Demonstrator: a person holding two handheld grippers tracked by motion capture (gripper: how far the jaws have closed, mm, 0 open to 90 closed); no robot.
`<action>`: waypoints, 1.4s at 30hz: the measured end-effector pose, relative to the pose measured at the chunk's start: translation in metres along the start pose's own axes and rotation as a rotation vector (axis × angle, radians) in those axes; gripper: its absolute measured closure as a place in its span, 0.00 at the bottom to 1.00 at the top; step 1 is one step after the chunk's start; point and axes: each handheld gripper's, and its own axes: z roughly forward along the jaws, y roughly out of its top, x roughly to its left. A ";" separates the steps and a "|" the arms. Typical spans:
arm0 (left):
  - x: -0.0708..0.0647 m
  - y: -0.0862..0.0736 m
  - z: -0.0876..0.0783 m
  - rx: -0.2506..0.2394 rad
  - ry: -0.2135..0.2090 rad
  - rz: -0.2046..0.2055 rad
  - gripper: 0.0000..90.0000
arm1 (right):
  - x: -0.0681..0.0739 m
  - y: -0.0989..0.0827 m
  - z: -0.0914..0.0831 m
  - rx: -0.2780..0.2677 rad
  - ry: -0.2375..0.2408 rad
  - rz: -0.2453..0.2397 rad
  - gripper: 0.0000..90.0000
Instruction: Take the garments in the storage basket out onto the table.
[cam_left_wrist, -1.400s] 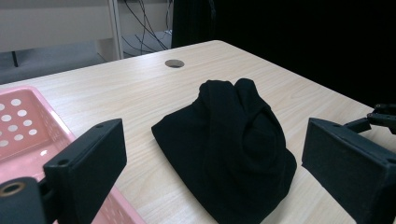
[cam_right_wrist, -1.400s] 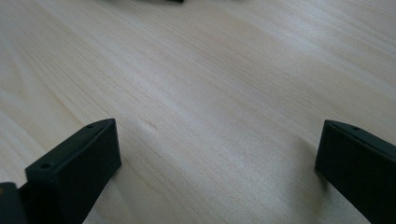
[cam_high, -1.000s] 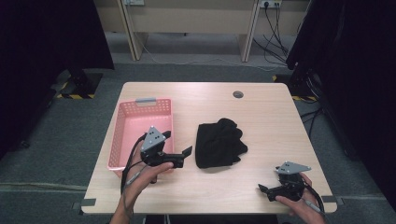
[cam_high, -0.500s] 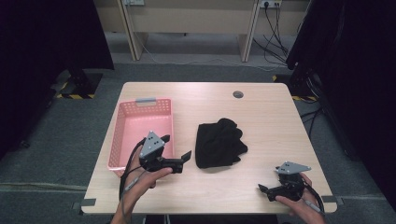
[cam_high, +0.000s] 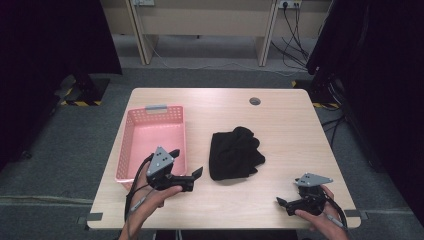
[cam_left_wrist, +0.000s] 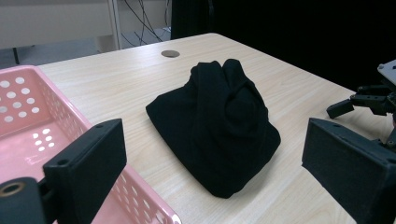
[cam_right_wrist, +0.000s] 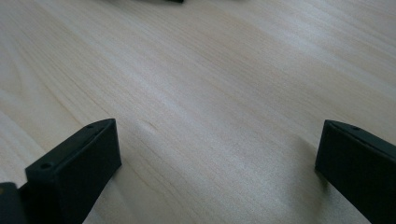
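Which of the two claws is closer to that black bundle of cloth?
The left claw, beside the pink basket, points at the black cloth from close by. The right claw sits apart at the table's near right corner.

table (cam_high: 290, 130): you work on pale wood-grain, smooth with a soft sheen
basket (cam_high: 131, 131): pink plastic, perforated, slightly glossy
cloth (cam_high: 234, 152): black fabric, matt, soft and creased
left gripper (cam_high: 187, 167): your jaws look like matt black plastic, the top plate dull grey
floor (cam_high: 60, 150): grey carpet, rough
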 end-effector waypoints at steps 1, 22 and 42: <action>-0.001 0.000 -0.001 -0.003 -0.006 -0.002 0.06 | 0.000 0.000 0.000 0.001 0.000 0.000 0.00; -0.009 -0.005 -0.020 -0.010 0.010 0.020 0.06 | 0.000 0.000 0.000 -0.001 0.000 -0.002 0.00; -0.009 -0.017 -0.030 0.002 0.020 0.013 0.06 | 0.000 0.000 0.000 -0.001 0.000 -0.002 0.00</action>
